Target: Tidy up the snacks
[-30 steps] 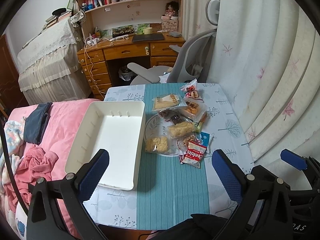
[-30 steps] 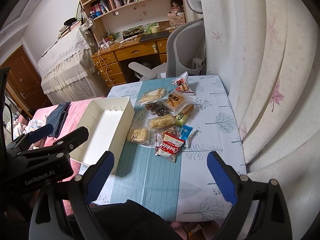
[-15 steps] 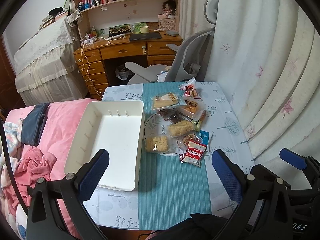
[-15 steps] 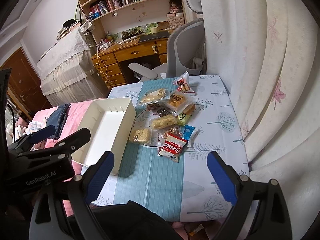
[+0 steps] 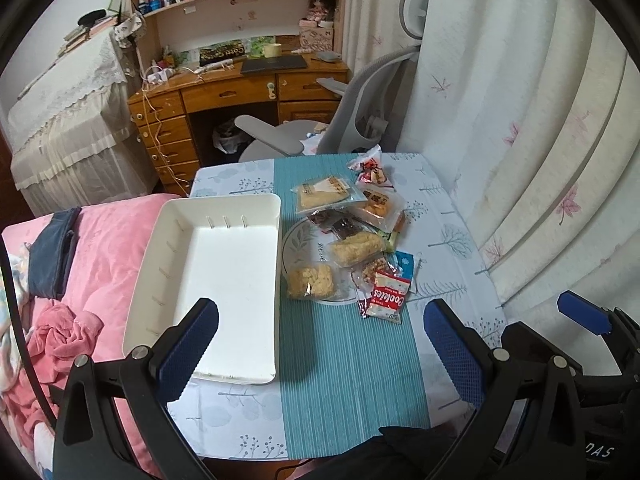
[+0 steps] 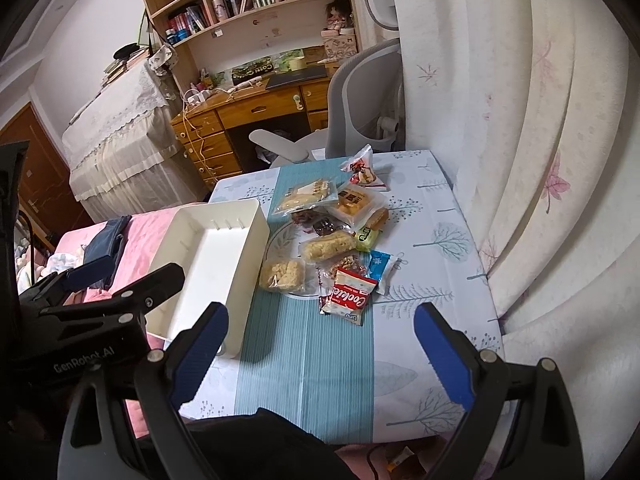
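Note:
A white plastic bin [image 5: 216,272] [image 6: 208,256] stands empty on the left of the small table. To its right several wrapped snacks lie on and around a round plate [image 5: 298,240] [image 6: 280,236]: a red and white Cookies packet [image 5: 388,298] [image 6: 350,298], a pale rice-cake bar [image 5: 358,248] [image 6: 328,246], a crumbly square [image 5: 310,280] [image 6: 282,274] and a red bag [image 5: 370,166] [image 6: 362,168] at the far end. My left gripper [image 5: 318,354] and my right gripper [image 6: 320,354] hover open and empty above the table's near edge. Each gripper shows at the edge of the other's view.
A teal runner [image 5: 344,360] crosses the tablecloth. A curtain [image 5: 520,120] hangs close on the right. A pink bed [image 5: 92,264] lies at the left. A grey office chair [image 5: 344,120] and a wooden desk [image 5: 240,92] stand behind the table.
Both grippers have drifted slightly; the table and snacks sit a little higher and closer in both views. Nothing on the table has moved.

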`<state>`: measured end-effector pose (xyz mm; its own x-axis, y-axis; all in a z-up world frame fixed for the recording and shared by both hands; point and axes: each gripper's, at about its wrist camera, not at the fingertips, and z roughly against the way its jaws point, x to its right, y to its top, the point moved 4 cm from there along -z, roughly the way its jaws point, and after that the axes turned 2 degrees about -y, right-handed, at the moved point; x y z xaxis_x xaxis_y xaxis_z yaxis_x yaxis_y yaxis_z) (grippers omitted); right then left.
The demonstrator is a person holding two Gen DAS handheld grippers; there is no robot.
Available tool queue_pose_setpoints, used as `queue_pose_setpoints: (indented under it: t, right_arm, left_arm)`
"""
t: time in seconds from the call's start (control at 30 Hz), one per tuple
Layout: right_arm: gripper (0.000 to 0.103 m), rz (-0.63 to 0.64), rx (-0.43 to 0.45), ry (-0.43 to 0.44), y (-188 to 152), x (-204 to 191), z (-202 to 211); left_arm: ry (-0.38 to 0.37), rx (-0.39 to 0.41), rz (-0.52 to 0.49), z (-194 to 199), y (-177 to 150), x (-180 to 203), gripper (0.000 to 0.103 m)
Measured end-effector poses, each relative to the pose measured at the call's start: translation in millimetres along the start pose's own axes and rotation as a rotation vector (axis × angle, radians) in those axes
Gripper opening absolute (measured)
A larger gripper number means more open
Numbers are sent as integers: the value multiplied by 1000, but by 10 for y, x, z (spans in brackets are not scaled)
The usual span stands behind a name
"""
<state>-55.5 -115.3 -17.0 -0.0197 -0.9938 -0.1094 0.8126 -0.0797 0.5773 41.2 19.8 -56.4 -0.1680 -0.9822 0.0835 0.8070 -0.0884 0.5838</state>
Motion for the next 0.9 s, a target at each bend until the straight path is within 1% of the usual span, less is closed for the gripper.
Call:
queue_pose_setpoints:
  t: [0.07, 0.2, 0.23, 0.4, 0.6, 0.83, 0.87, 0.9]
  right_arm:
    - [95, -9, -3, -10, -28, -41, -25]
    - [95, -35, -20, -21, -42, -31, -98]
    - [95, -41, -24, -24, -55, -29, -117]
    - [95, -64, -45, -42, -113, -20, -208]
    - [95, -93, -93, -35, -140, 90, -429]
    - [95, -161, -183, 6, -113, 308, -843]
    - [95, -171, -200, 12, -108, 336, -908]
    - [95, -194, -235, 23, -100, 388, -1025]
  left_arm:
    - [-17, -14, -2, -27, -1, -40, 102]
    - [-106, -65, 31, -132, -40, -157, 102]
    - [-111, -74, 35, -153, -46, -169, 102]
    - [-87, -146, 44, -349, -70, -241, 102]
    - [-103, -231, 107, -656, -23, -288, 102]
    - [-19, -321, 207, -1082, 142, -292, 102]
    - [-11, -331, 220, -1136, 158, -288, 102]
    - [-1, -346, 243, -1209, 184, -284, 102]
